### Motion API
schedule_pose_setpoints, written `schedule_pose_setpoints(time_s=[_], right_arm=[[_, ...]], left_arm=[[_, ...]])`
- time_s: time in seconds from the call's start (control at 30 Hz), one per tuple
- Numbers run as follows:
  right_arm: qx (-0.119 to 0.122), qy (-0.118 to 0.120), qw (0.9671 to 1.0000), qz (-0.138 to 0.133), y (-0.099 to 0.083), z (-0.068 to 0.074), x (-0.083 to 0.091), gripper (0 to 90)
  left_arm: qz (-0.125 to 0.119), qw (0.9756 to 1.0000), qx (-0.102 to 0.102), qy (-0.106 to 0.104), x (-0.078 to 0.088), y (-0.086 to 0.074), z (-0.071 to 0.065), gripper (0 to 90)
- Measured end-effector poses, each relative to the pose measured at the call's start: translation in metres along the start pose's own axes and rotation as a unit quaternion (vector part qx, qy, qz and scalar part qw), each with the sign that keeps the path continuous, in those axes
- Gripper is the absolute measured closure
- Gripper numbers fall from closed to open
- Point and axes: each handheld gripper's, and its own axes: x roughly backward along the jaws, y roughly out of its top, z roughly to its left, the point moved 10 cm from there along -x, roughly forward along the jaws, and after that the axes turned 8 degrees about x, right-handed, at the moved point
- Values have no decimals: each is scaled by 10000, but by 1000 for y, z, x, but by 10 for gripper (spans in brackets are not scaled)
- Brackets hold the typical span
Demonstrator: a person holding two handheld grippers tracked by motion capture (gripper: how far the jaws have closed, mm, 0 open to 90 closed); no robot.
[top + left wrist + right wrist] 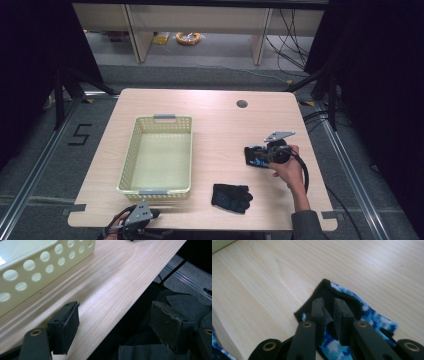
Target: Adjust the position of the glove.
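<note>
A black glove with a blue and white pattern (251,159) (372,315) lies on the wooden table (220,125) at the right. My right gripper (259,154) (328,302) sits low over its black cuff. The jaws stand only slightly apart, with a raised fold of the cuff in the narrow gap. A second black glove (231,197) lies nearer the front edge, apart from both grippers. My left gripper (149,216) (116,315) rests at the table's front left edge, beside the basket's near corner, wide open with nothing between its pads (71,322).
A pale yellow perforated basket (186,150) (37,267) stands empty on the left half of the table. A round cable hole (242,104) is at the back right. Dark cloth (175,302) shows below the table's front edge.
</note>
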Motion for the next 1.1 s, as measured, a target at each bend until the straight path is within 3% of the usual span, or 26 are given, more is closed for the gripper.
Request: schedule_pose_setpoints(time_s=[0.1,0.17,0.23,0.27,0.3,0.37,0.43,0.47,0.5,0.53,0.57,0.6,0.73,0.87,0.97,1.0,1.07,1.1], right_arm=[[-33,136,9998,138,-10,0,1,742],[-59,182,9997,171,-14,1,-4,725],[107,129,9996,245,-20,-3,-10,681],[107,129,9996,245,-20,-3,-10,681],[133,243,9988,412,-26,0,-15,655],[97,295,9987,413,-27,1,-14,660],[62,316,9991,284,-26,3,-15,738],[1,350,9991,242,-26,4,-15,793],[1,350,9991,242,-26,4,-15,793],[38,305,9993,203,-26,3,-15,855],[-80,340,9992,219,-26,4,-14,878],[20,303,9994,173,-26,3,-15,886],[-163,297,9992,225,-27,5,-14,896],[-105,240,9994,206,-23,3,-10,897],[-198,138,9997,-11,-13,2,-2,898],[-75,88,9999,-104,-9,0,0,898],[-106,114,9996,-230,1,1,14,898],[32,82,9994,-341,5,0,17,898]], left_arm=[[-1,10000,21,-45,0,0,-1,230],[43,9999,-125,-26,1,0,0,230],[-118,9998,158,-96,-1,2,-4,230],[-118,9998,158,-96,-1,2,-4,230],[-110,9998,158,-99,-1,2,-4,230],[-16,10000,27,-27,0,1,-1,230],[-55,9999,110,-61,-1,1,-2,230],[11,10000,14,-16,0,0,0,230],[-2,10000,-7,-31,0,0,-1,230],[-61,10000,-5,-59,-1,1,-3,230],[-76,9999,7,-72,-1,2,-3,230],[-86,10000,-17,-48,-1,2,-2,230],[29,10000,-4,-17,0,0,0,230],[-98,9999,-10,-82,0,2,-3,230],[-4,10000,-70,-64,1,1,-1,230],[-4,10000,-64,-61,1,1,-1,230],[-24,10000,-67,-55,0,1,-1,230],[-25,10000,-71,-33,0,1,-1,230]])
